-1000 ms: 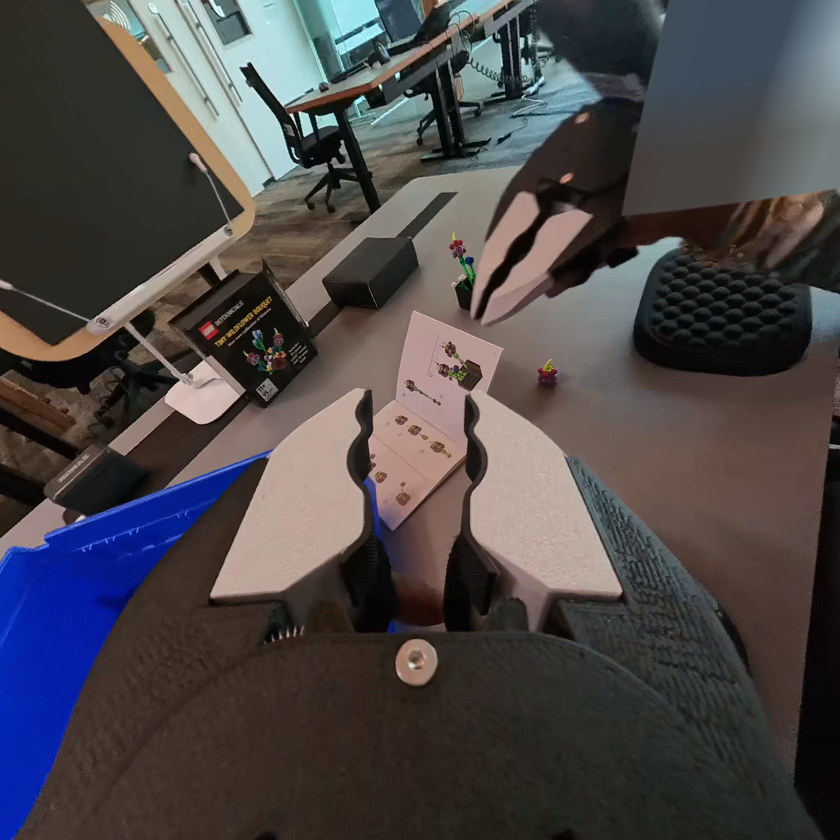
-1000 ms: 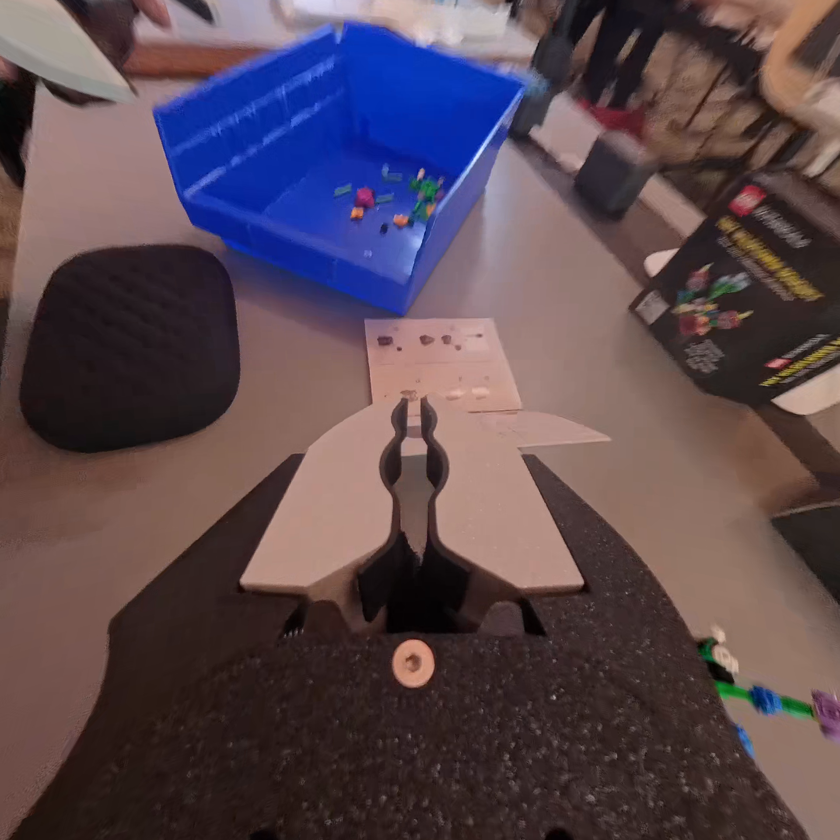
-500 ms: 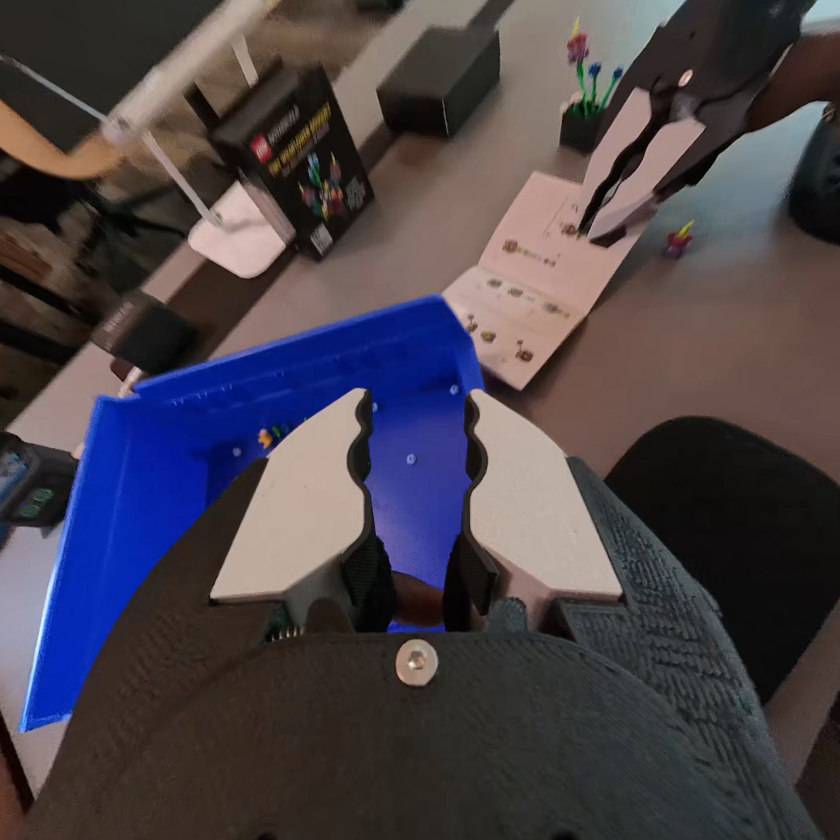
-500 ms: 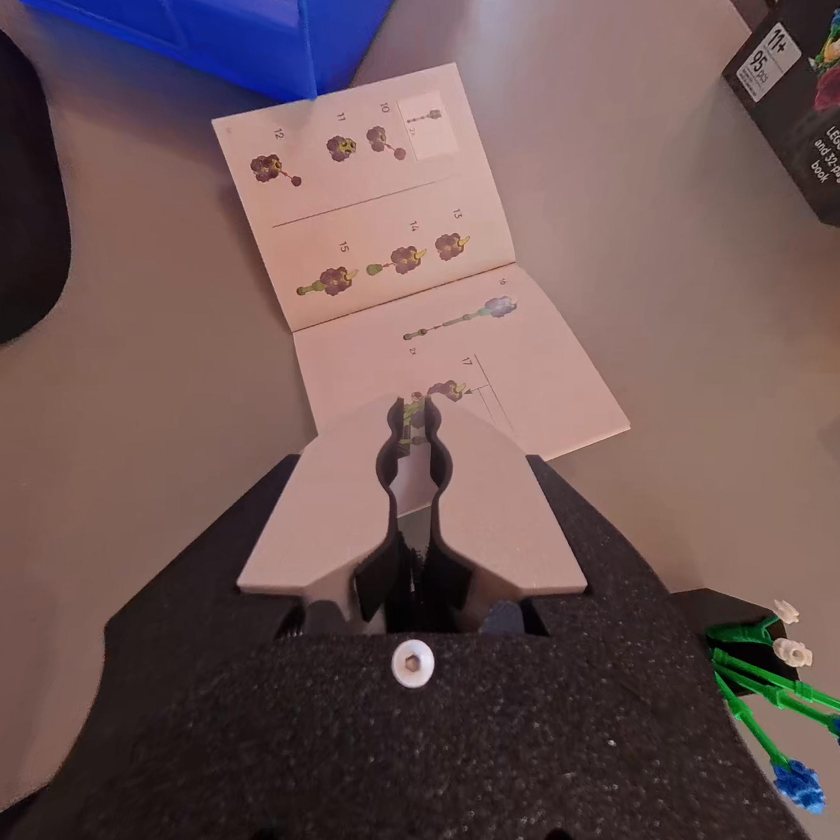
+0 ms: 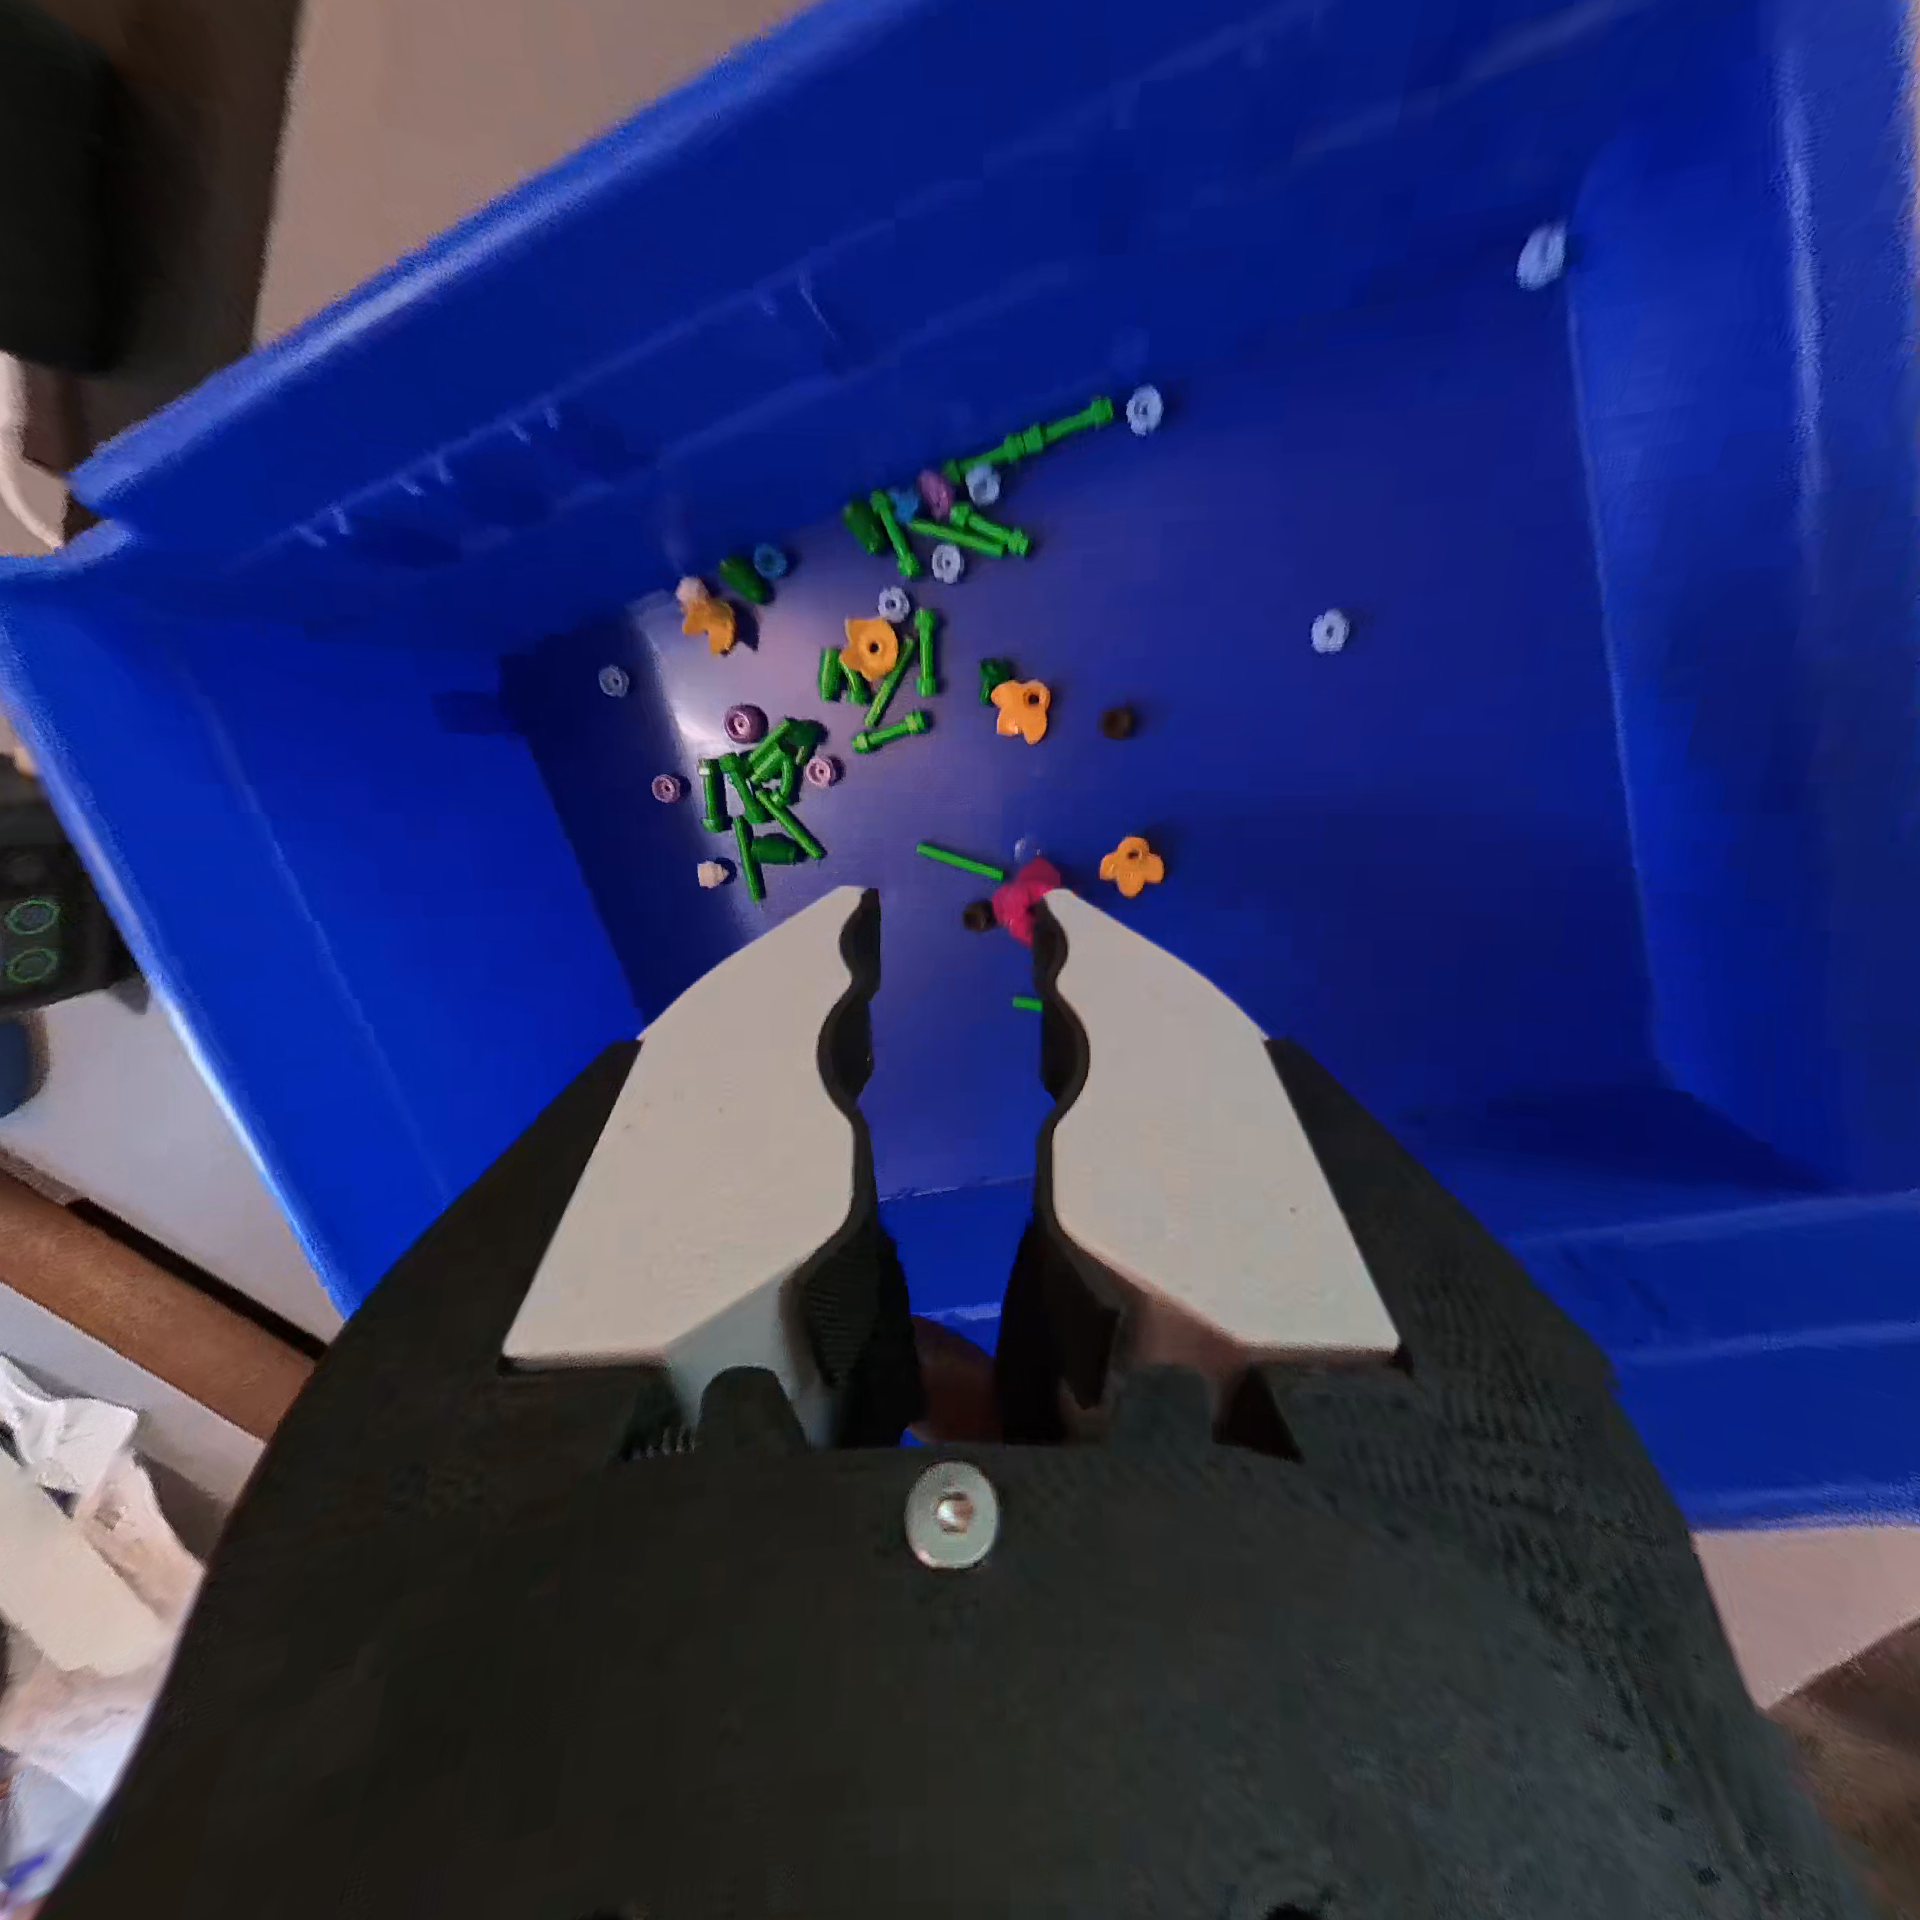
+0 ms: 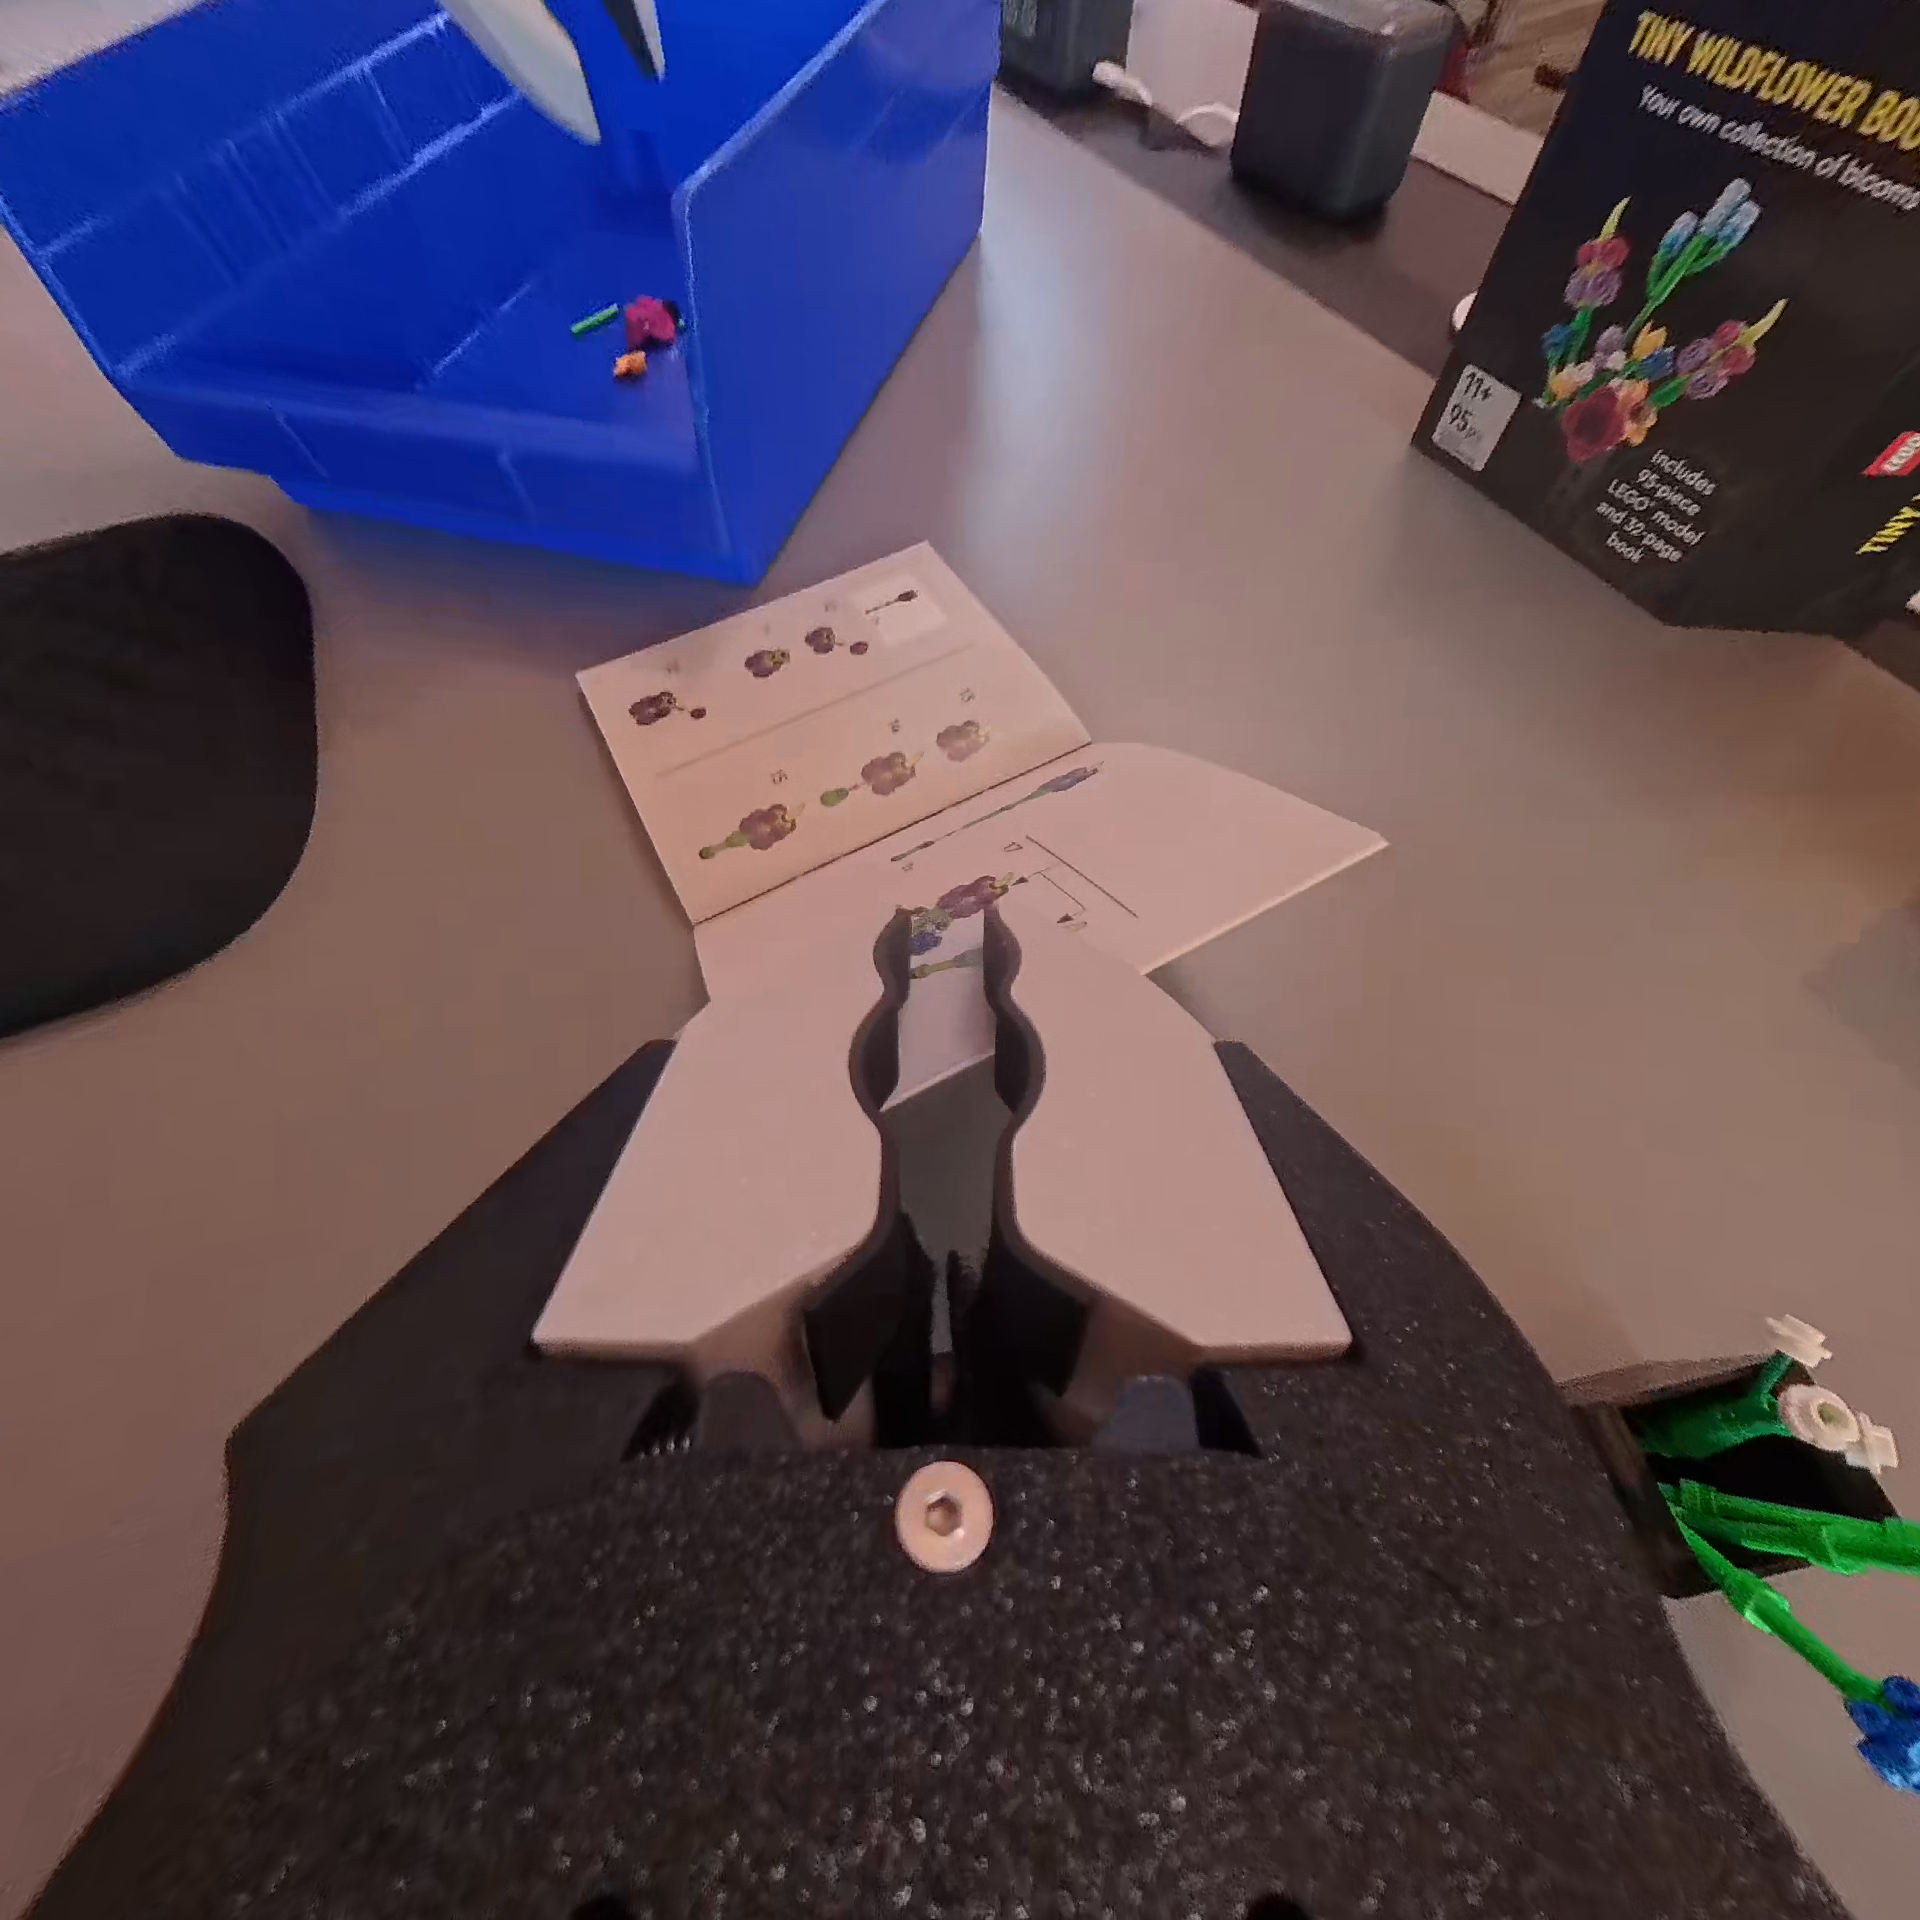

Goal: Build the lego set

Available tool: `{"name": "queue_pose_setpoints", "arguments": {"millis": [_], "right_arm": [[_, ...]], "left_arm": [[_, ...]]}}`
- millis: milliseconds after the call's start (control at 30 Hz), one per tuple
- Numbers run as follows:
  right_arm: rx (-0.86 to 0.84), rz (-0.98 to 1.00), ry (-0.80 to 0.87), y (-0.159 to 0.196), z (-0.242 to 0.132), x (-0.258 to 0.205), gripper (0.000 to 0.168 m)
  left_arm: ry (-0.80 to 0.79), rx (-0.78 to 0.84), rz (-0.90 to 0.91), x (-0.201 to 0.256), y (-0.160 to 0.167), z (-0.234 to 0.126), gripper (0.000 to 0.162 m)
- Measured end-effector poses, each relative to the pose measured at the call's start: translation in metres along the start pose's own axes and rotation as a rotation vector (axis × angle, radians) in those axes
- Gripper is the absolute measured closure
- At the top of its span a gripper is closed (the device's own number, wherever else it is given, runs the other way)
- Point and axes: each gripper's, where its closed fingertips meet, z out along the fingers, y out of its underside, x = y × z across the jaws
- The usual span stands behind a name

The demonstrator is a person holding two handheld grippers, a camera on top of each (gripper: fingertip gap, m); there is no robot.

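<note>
We have swung our left gripper [image 5: 951, 904], open and empty, over the blue bin [image 5: 1714, 623]; the magenta flower piece [image 5: 1023, 899] lies at one o'clock. Our right gripper [image 6: 943, 920], slightly parted and empty, hovers above the instruction booklet [image 6: 831, 727].

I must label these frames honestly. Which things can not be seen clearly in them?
- Green stem pieces in the blue bin, left wrist view: too small and blurred to count.
- Flower model, right wrist view: cut off by the right edge.
- Instruction booklet: near page partly hidden behind the right gripper.
</note>
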Motion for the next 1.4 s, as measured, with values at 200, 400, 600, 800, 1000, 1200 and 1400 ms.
{"name": "queue_pose_setpoints", "arguments": {"millis": [200,400,600,800,1000,1200,1400], "right_arm": [[0.014,0.028,-0.017,0.001,-0.001,0.001,0.154],[0.057,0.021,-0.036,-0.005,-0.003,-0.003,0.154],[0.091,0.041,-0.026,-0.008,-0.007,0.001,0.154],[0.218,0.125,-0.047,-0.024,-0.018,0.006,0.154],[0.288,0.193,-0.072,-0.031,-0.025,0.009,0.153],[0.266,0.172,-0.057,-0.028,-0.024,0.010,0.153],[0.249,0.145,-0.046,-0.027,-0.024,0.009,0.152]], "left_arm": [[0.079,-0.122,0.248,0.004,0.009,0.024,0.137],[0.139,0.016,0.267,0.015,-0.027,0.050,0.143],[0.093,-0.092,0.239,-0.001,-0.015,0.068,0.145],[-0.123,0.062,-0.060,-0.055,-0.025,0.053,0.137],[-0.025,0.109,-0.133,-0.049,-0.028,0.069,0.143],[0.017,0.141,0.007,-0.040,-0.036,0.079,0.147],[-0.020,0.114,0.100,-0.048,-0.036,0.088,0.140]]}}
